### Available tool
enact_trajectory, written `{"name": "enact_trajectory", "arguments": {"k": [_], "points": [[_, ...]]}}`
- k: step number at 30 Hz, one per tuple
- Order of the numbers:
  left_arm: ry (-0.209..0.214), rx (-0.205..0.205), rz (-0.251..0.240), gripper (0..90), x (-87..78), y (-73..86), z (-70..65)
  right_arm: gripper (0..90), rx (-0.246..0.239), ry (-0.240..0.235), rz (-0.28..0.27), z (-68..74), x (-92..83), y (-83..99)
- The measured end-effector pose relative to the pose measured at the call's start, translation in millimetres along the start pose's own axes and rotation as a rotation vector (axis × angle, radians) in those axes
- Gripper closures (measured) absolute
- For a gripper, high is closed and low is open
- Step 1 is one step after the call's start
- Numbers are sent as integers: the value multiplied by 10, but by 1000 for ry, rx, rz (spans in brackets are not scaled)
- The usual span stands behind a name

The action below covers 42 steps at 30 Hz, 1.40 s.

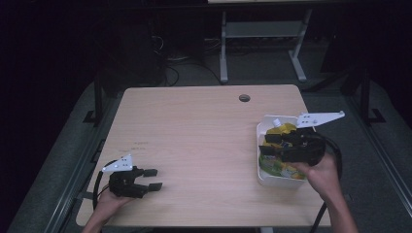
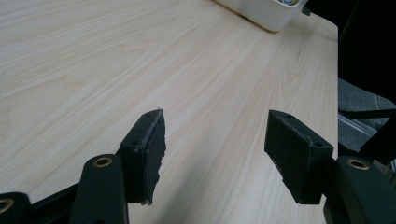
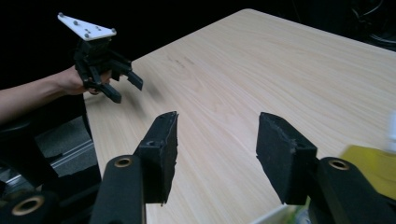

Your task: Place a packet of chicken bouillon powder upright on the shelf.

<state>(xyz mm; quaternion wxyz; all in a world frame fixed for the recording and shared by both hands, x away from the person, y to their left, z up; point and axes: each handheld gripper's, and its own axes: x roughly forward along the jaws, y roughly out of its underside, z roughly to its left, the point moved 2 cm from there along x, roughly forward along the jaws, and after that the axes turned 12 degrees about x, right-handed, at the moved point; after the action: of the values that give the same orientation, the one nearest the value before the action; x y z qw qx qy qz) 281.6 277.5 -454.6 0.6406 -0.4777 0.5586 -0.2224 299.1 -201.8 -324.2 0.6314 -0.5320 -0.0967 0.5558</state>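
A white bin (image 1: 279, 182) stands near the table's right edge and holds yellow and green pouches (image 1: 275, 168), one with a white cap (image 1: 277, 122). My right gripper (image 1: 267, 144) hovers over the bin, open, with nothing between its jaws. In the right gripper view the open right gripper (image 3: 217, 123) points across the bare tabletop, and a yellow pouch (image 3: 373, 163) lies blurred at the lower right. My left gripper (image 1: 153, 179) is open above the front left of the table, far from the bin. The left gripper (image 2: 215, 122) holds nothing.
The light wood table (image 1: 204, 136) has a round cable hole (image 1: 244, 98) at the back. The bin's corner (image 2: 261, 11) shows at the top of the left gripper view. The left gripper (image 3: 127, 90) and its hand appear far off in the right gripper view.
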Motion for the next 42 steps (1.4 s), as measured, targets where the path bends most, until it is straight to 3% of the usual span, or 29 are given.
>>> {"name": "enact_trajectory", "arguments": {"k": [11, 29, 42], "points": [[3, 8, 10, 375, 10, 3, -14, 469, -16, -10, 22, 157, 245, 29], [5, 14, 20, 365, 16, 9, -23, 406, -38, -78, 42, 433, 638, 59], [3, 12, 27, 344, 20, 16, -22, 378, -56, -101, 90, 584, 968, 158]]}}
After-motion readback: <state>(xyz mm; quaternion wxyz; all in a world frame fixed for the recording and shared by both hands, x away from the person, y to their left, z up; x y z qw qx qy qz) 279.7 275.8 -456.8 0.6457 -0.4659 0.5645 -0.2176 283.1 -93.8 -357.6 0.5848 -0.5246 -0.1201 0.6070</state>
